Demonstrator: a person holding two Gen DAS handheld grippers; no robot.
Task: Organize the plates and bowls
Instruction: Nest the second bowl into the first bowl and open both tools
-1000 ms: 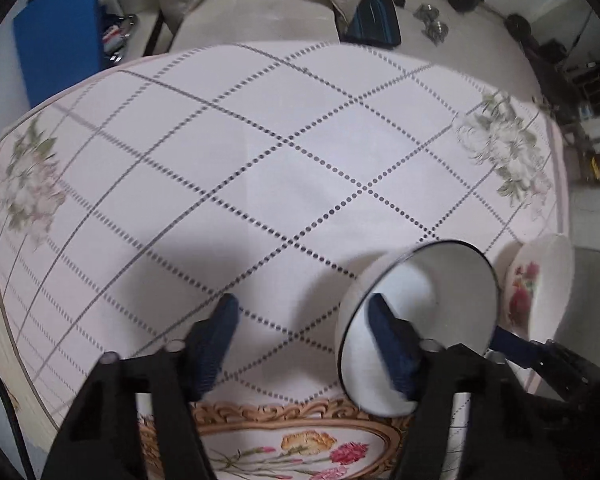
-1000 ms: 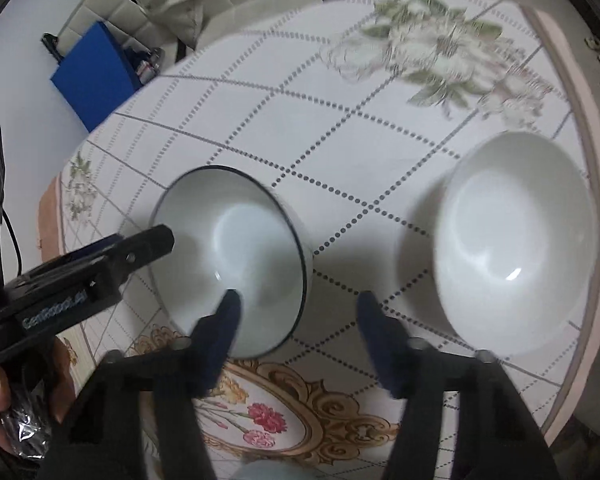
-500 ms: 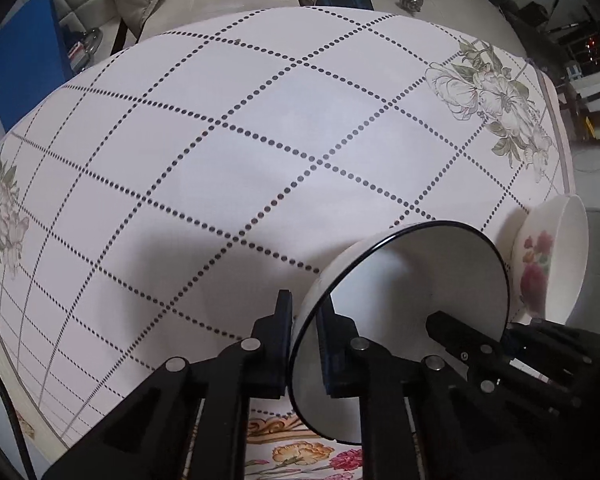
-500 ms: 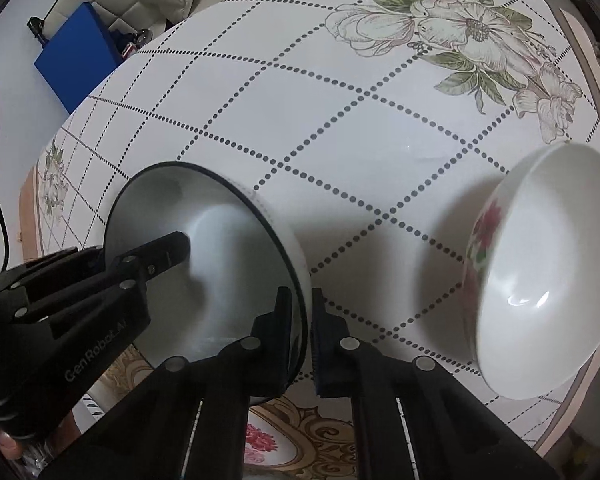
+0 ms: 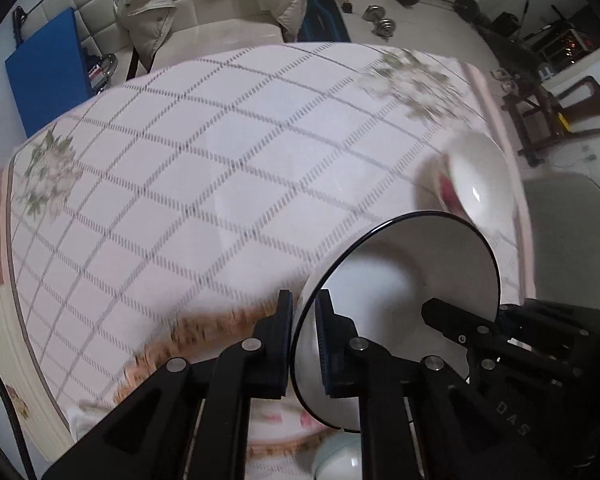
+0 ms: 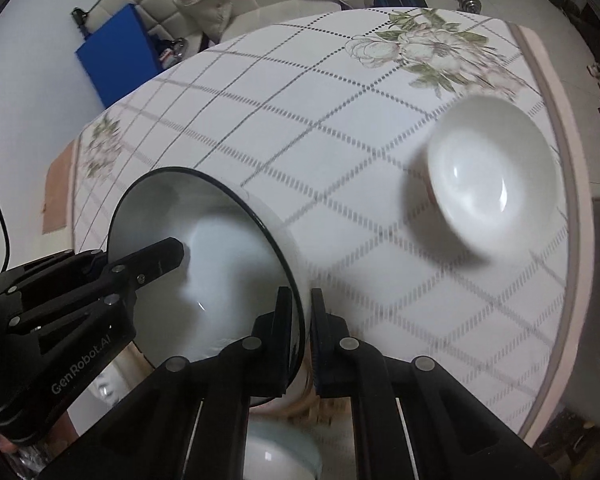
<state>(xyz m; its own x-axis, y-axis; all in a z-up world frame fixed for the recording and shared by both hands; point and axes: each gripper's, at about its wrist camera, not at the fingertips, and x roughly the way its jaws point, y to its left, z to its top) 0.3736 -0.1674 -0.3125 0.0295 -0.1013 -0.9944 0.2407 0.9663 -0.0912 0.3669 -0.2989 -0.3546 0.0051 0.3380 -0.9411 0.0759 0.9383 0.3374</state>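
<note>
A white bowl with a dark blue rim (image 5: 404, 280) is held off the table by both grippers. My left gripper (image 5: 304, 332) is shut on its left rim. My right gripper (image 6: 300, 328) is shut on its right rim; the bowl also shows in the right wrist view (image 6: 216, 264). A white bowl with red flowers outside (image 6: 492, 184) stands on the table at the right, apart from both grippers; it also shows in the left wrist view (image 5: 476, 176). A small pale green bowl (image 6: 280, 456) sits below the grippers at the near edge.
The table (image 5: 220, 152) has a white checked cloth with flower prints. A floral plate (image 5: 276, 424) lies near the front edge, blurred. A sofa, a blue board (image 5: 48, 76) and weights stand beyond the table.
Both grippers have closed on the dark-rimmed bowl's opposite rims and raised it off the table. The views are blurred by the motion.
</note>
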